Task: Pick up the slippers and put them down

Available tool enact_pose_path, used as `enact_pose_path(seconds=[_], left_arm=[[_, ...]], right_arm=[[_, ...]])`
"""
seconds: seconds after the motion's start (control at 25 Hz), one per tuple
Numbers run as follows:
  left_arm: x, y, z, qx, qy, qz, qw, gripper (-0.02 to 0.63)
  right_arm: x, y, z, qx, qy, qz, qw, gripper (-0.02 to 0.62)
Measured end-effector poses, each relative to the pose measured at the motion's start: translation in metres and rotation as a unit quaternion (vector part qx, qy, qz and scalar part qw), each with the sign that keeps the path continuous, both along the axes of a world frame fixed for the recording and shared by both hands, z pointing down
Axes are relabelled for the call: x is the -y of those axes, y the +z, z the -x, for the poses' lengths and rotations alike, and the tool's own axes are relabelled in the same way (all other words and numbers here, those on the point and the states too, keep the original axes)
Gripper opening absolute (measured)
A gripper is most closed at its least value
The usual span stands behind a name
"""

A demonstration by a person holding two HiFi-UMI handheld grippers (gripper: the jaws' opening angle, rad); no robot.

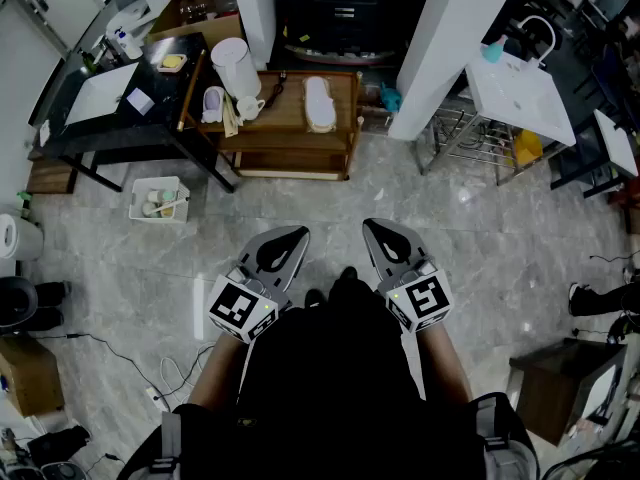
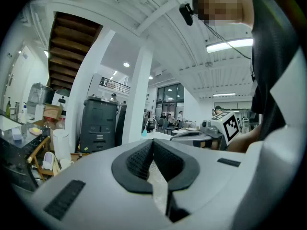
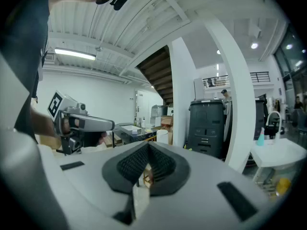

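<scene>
Person in a black top (image 1: pixel 330 368) with two grey handheld grippers.
Shells of the left gripper (image 1: pixel 292 234) and right gripper (image 1: pixel 372 228) are light grey and pointed, with black ribbed pads (image 2: pixel 139 158) set in a black-rimmed hollow. Each carries a white cube (image 1: pixel 240 306) with black square markers. Grey shoulder straps (image 1: pixel 170 446) at lower frame edge; sleeves short.

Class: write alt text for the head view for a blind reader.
Seen from above, a person holds the left gripper and right gripper side by side over a grey floor, jaws shut and empty. Ahead, a pale slipper lies on a wooden shelf.
</scene>
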State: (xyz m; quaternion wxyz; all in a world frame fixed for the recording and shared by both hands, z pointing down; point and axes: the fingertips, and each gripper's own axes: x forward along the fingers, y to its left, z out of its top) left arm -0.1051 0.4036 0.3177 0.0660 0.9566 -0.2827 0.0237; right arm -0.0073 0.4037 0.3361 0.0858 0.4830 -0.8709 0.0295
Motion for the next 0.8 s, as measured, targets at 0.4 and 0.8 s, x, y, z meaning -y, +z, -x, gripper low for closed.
enact_pose_path(seconds=[0.4,0.8], left_arm=[[-0.007,0.004,0.002,-0.007,-0.003,0.013,0.9999,0.011],[-0.006,0.012,-0.001,-0.002,-0.02,0.026,0.9995,0.011]], right_arm=[[-0.007,0.008,0.003,-0.004,-0.004,0.014,1.0,0.008],[-0.001,0.011,-0.001,0.01,-0.018,0.015,1.0,0.008]])
